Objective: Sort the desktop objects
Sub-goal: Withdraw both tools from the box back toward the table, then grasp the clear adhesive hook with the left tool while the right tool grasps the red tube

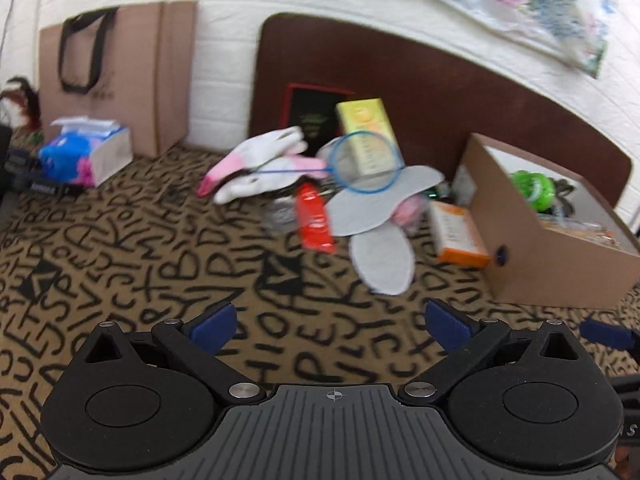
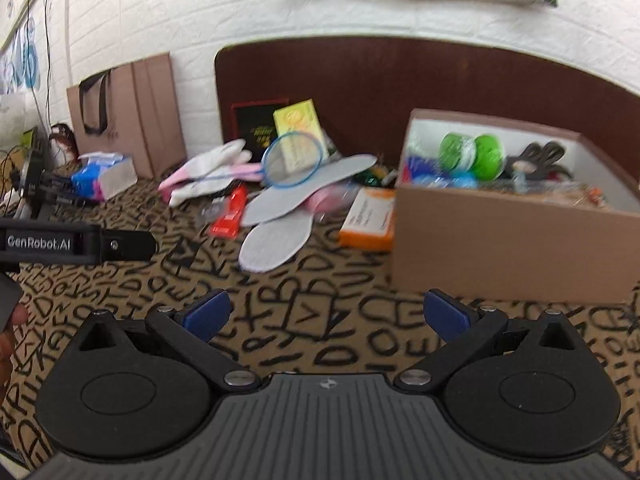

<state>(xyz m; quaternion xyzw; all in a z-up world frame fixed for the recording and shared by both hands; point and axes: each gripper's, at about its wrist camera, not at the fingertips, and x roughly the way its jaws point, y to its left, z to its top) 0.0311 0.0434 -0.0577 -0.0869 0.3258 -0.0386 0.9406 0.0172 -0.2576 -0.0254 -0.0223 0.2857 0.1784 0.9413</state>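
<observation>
Fingers of left gripper (image 1: pixel 328 326) and right gripper (image 2: pixel 326 316) held spread, nothing pinched. Insoles (image 2: pixel 278 242) seen ahead on patterned worktop (image 2: pixel 320 320), long axis slanted away rightward — beside cardboard box (image 2: pixel 508 232). Right gripper judged nearer box. Racket (image 2: pixel 294 160), gloves (image 2: pixel 208 174) lie beyond.

**Count of things on the patterned table**

Two grey insoles (image 2: pixel 276 244). One small blue racket (image 2: pixel 294 159). One pair of white-and-pink gloves (image 2: pixel 208 176), exact number unclear. One red packet (image 2: pixel 230 216). One orange-and-white box (image 2: pixel 370 218), one yellow box (image 2: pixel 300 124). One open cardboard box (image 2: pixel 508 232) holding two green spools (image 2: pixel 474 152). One brown paper bag (image 2: pixel 128 116). One tissue pack (image 2: pixel 102 176).
</observation>
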